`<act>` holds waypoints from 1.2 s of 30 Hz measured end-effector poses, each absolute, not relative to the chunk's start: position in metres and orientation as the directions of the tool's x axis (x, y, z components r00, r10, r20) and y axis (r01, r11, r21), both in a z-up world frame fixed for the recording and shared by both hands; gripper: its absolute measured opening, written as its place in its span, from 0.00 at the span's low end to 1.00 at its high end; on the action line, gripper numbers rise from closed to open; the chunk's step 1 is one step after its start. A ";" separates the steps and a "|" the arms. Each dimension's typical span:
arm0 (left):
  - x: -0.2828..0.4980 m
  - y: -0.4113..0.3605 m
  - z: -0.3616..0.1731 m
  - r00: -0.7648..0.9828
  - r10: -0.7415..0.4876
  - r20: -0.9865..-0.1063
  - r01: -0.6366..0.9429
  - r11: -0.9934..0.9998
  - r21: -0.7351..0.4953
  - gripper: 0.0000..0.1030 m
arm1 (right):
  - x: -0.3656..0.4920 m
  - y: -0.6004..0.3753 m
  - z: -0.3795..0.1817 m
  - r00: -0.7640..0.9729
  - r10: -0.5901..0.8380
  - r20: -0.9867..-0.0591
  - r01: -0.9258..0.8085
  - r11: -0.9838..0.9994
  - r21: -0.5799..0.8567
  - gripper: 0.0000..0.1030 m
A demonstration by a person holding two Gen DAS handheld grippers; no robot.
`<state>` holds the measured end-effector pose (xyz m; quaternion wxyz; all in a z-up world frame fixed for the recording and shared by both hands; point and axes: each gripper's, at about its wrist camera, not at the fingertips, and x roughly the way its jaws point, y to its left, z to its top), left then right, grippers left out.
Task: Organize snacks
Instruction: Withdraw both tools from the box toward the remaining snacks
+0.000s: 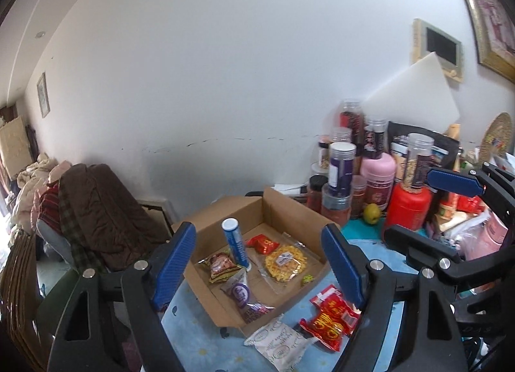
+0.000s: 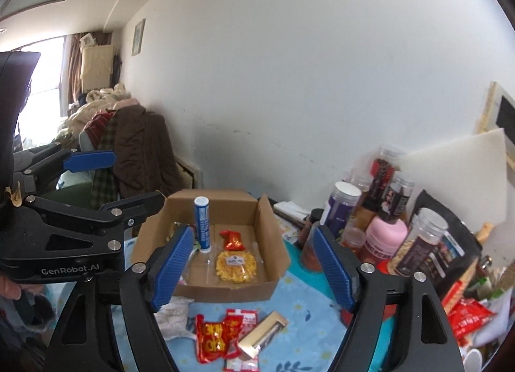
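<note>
An open cardboard box sits on the blue cloth. In it stand a blue tube, a small red packet, a yellow snack bag, a brown-red packet and a purple packet. In front of the box lie a white packet, red packets and a gold bar box. My left gripper and right gripper hover side by side above the box, both open and empty.
Jars and bottles crowd the table's right side, with a green apple and a white foam board behind. More red packets lie far right. A chair draped with a brown coat stands left.
</note>
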<state>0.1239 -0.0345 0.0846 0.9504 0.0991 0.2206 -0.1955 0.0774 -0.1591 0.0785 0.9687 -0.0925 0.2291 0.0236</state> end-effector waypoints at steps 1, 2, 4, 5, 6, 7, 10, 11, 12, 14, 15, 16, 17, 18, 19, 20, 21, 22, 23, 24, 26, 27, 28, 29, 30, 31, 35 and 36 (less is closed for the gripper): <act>0.119 -0.034 0.086 0.824 -0.339 -0.454 0.424 0.900 0.097 0.78 | 0.072 -0.159 0.080 0.897 0.001 -0.442 -0.085 0.982 -0.169 0.77; 0.115 -0.033 0.086 0.819 -0.352 -0.453 0.435 0.896 0.091 0.78 | 0.065 -0.158 0.080 0.899 0.000 -0.437 -0.082 0.982 -0.170 0.78; 0.109 -0.031 0.086 0.809 -0.369 -0.456 0.451 0.889 0.080 0.78 | 0.056 -0.158 0.081 0.901 -0.004 -0.433 -0.078 0.982 -0.171 0.82; 0.105 -0.031 0.085 0.805 -0.378 -0.458 0.457 0.886 0.073 0.78 | 0.050 -0.158 0.081 0.903 -0.008 -0.429 -0.072 0.983 -0.171 0.83; 0.101 -0.030 0.085 0.802 -0.383 -0.458 0.462 0.884 0.070 0.78 | 0.044 -0.158 0.080 0.905 -0.013 -0.425 -0.066 0.983 -0.171 0.83; 0.097 -0.030 0.084 0.800 -0.388 -0.458 0.467 0.882 0.069 0.78 | 0.041 -0.158 0.079 0.905 -0.014 -0.425 -0.065 0.983 -0.171 0.83; 0.085 -0.029 0.077 0.791 -0.398 -0.465 0.480 0.874 0.067 0.78 | 0.028 -0.158 0.074 0.903 -0.016 -0.430 -0.060 0.985 -0.164 0.83; 0.083 -0.029 0.076 0.787 -0.401 -0.468 0.484 0.873 0.067 0.78 | 0.024 -0.158 0.071 0.901 -0.017 -0.433 -0.061 0.984 -0.165 0.83; 0.080 -0.029 0.074 0.783 -0.404 -0.473 0.488 0.870 0.064 0.78 | 0.020 -0.158 0.070 0.900 -0.018 -0.435 -0.060 0.984 -0.166 0.83; 0.074 -0.028 0.071 0.775 -0.415 -0.476 0.497 0.866 0.054 0.78 | 0.014 -0.159 0.065 0.896 -0.026 -0.442 -0.052 0.985 -0.164 0.83; 0.071 -0.028 0.069 0.773 -0.419 -0.476 0.499 0.865 0.051 0.78 | 0.011 -0.160 0.062 0.894 -0.030 -0.447 -0.047 0.986 -0.160 0.83; 0.067 -0.027 0.068 0.771 -0.421 -0.477 0.502 0.864 0.049 0.78 | 0.008 -0.160 0.059 0.891 -0.031 -0.452 -0.043 0.987 -0.152 0.83; 0.063 -0.027 0.066 0.771 -0.423 -0.477 0.503 0.863 0.047 0.78 | 0.006 -0.161 0.057 0.889 -0.029 -0.456 -0.042 0.989 -0.145 0.83; 0.060 -0.027 0.064 0.770 -0.424 -0.477 0.503 0.863 0.044 0.78 | 0.004 -0.163 0.054 0.887 -0.027 -0.461 -0.040 0.990 -0.136 0.83; 0.058 -0.027 0.063 0.768 -0.426 -0.478 0.505 0.862 0.042 0.78 | 0.001 -0.163 0.052 0.884 -0.026 -0.467 -0.038 0.991 -0.128 0.83; 0.056 -0.027 0.060 0.762 -0.434 -0.480 0.511 0.859 0.035 0.78 | -0.001 -0.164 0.049 0.880 -0.027 -0.474 -0.036 0.992 -0.124 0.83; 0.054 -0.026 0.058 0.758 -0.441 -0.480 0.517 0.856 0.029 0.78 | -0.002 -0.164 0.045 0.876 -0.029 -0.481 -0.033 0.992 -0.120 0.83; 0.052 -0.026 0.055 0.752 -0.453 -0.480 0.524 0.851 0.018 0.78 | -0.004 -0.164 0.042 0.874 -0.030 -0.485 -0.030 0.993 -0.116 0.83; 0.051 -0.026 0.052 0.746 -0.457 -0.484 0.528 0.849 0.012 0.78 | -0.006 -0.164 0.036 0.868 -0.029 -0.495 -0.029 0.994 -0.108 0.83; 0.051 -0.026 0.049 0.740 -0.459 -0.491 0.531 0.847 0.009 0.78 | -0.008 -0.164 0.033 0.866 -0.026 -0.500 -0.029 0.994 -0.102 0.83; 0.051 -0.027 0.041 0.725 -0.460 -0.513 0.534 0.845 -0.002 0.78 | -0.010 -0.166 0.024 0.857 -0.012 -0.514 -0.035 0.996 -0.080 0.83; 0.051 -0.027 0.037 0.717 -0.463 -0.521 0.537 0.844 -0.009 0.78 | -0.010 -0.167 0.018 0.851 -0.001 -0.525 -0.039 0.997 -0.065 0.83; 0.052 -0.027 0.033 0.709 -0.466 -0.528 0.540 0.841 -0.017 0.78 | -0.011 -0.167 0.014 0.846 0.004 -0.533 -0.041 0.998 -0.056 0.83; 0.052 -0.027 0.030 0.704 -0.468 -0.534 0.542 0.840 -0.023 0.78 | -0.012 -0.167 0.009 0.842 0.008 -0.539 -0.041 0.998 -0.049 0.83; 0.053 -0.027 0.026 0.695 -0.472 -0.543 0.545 0.838 -0.030 0.78 | -0.012 -0.167 0.006 0.839 0.008 -0.544 -0.040 0.998 -0.046 0.83; 0.054 -0.027 0.022 0.688 -0.474 -0.550 0.548 0.836 -0.035 0.78 | -0.013 -0.168 0.001 0.835 0.009 -0.550 -0.039 0.998 -0.042 0.83; 0.057 -0.026 0.006 0.653 -0.492 -0.576 0.562 0.824 -0.066 0.78 | -0.010 -0.167 -0.015 0.816 0.020 -0.577 -0.041 0.999 -0.024 0.83; 0.059 -0.026 0.002 0.644 -0.493 -0.584 0.563 0.823 -0.074 0.78 | -0.010 -0.167 -0.019 0.812 0.024 -0.584 -0.042 0.999 -0.017 0.83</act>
